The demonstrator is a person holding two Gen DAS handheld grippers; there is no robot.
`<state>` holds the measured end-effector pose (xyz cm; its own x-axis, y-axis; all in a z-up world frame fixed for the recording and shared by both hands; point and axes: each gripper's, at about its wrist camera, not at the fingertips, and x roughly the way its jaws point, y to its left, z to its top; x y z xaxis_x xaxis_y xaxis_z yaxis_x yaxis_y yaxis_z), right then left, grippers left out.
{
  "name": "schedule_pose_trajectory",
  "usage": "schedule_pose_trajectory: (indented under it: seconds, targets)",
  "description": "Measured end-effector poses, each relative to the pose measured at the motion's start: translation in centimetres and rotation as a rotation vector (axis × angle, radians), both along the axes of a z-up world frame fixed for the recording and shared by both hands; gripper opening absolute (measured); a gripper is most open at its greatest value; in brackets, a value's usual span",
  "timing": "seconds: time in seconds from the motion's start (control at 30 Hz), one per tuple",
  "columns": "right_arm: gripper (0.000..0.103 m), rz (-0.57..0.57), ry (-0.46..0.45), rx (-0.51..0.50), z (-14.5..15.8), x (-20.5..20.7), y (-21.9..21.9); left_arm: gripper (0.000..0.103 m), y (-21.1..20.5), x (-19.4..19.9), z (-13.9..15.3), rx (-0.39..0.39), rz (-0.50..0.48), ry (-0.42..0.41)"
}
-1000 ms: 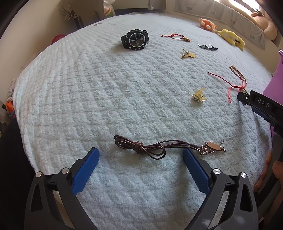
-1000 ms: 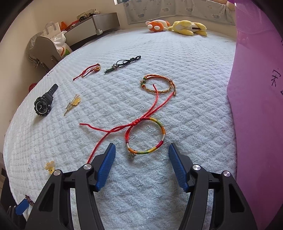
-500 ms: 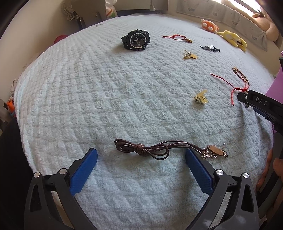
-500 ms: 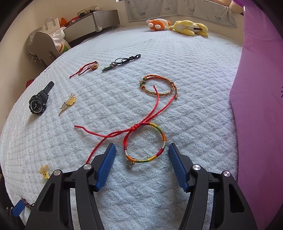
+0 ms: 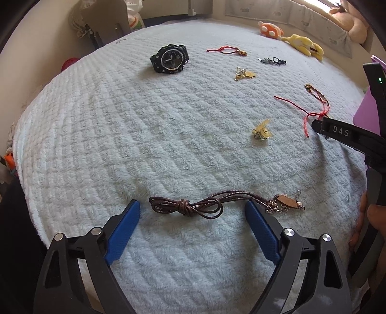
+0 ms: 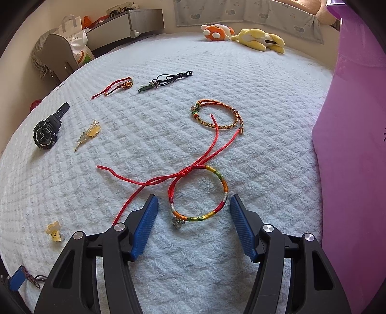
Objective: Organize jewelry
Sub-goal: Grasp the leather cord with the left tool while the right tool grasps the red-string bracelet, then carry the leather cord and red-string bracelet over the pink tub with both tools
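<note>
A bed (image 5: 101, 135) with a pale blue quilted fleece cover carries everything; two soft toys (image 6: 241, 36) lie at its far edge under a padded wall, a grey shelf (image 6: 130, 21) and a paper bag (image 6: 77, 43) stand to the far left, and a purple box (image 6: 354, 149) rises on the right; the brown cord necklace (image 5: 193, 206) lies with its long axis side to side, its knotted coil to the left and its metal clasp to the right; the left tool (image 5: 193, 212) is held low and tilted down over it, both fingers wide apart and holding nothing, the cord between the tips; the rainbow bracelet (image 6: 200, 193) lies flat as a loop, its red tails running away to the left and far side; the right tool (image 6: 194, 205) hangs just above it, spread wide and empty; a black watch (image 5: 168, 59) lies well apart
</note>
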<state>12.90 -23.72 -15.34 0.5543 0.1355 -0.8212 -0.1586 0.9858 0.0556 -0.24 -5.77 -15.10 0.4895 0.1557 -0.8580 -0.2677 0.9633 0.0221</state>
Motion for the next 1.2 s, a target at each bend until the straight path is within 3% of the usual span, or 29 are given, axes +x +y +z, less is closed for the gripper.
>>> schedule_pose_trajectory:
  seconds: [0.1,0.23,0.27,0.47,0.53,0.67,1.2]
  targets:
    - [0.059,-0.002,-0.001,-0.001,0.0,-0.1,0.0,0.077,-0.2,-0.1,0.2,0.009,-0.034,-0.007]
    - [0.054,-0.004,-0.006,-0.017,0.1,-0.3,0.1,0.046,-1.1,-0.3,0.7,0.015,-0.097,-0.016]
    - [0.048,-0.005,-0.008,-0.016,0.2,-0.3,0.0,0.035,-1.4,-0.3,0.8,0.009,-0.117,-0.017]
    - [0.013,0.007,-0.019,-0.017,0.6,-1.0,-0.3,0.018,-1.2,0.1,1.0,-0.018,-0.138,-0.010]
    - [0.005,0.005,-0.022,-0.017,0.8,-1.4,-0.3,0.016,-0.9,0.2,1.1,-0.038,-0.140,-0.007]
    - [0.005,-0.011,-0.028,0.026,1.2,-2.4,-0.8,0.010,-0.5,0.4,1.3,-0.086,-0.149,0.002]
    - [0.005,-0.046,-0.092,0.182,5.6,-9.3,-0.4,0.009,1.5,0.9,3.8,-0.163,-0.265,-0.004]
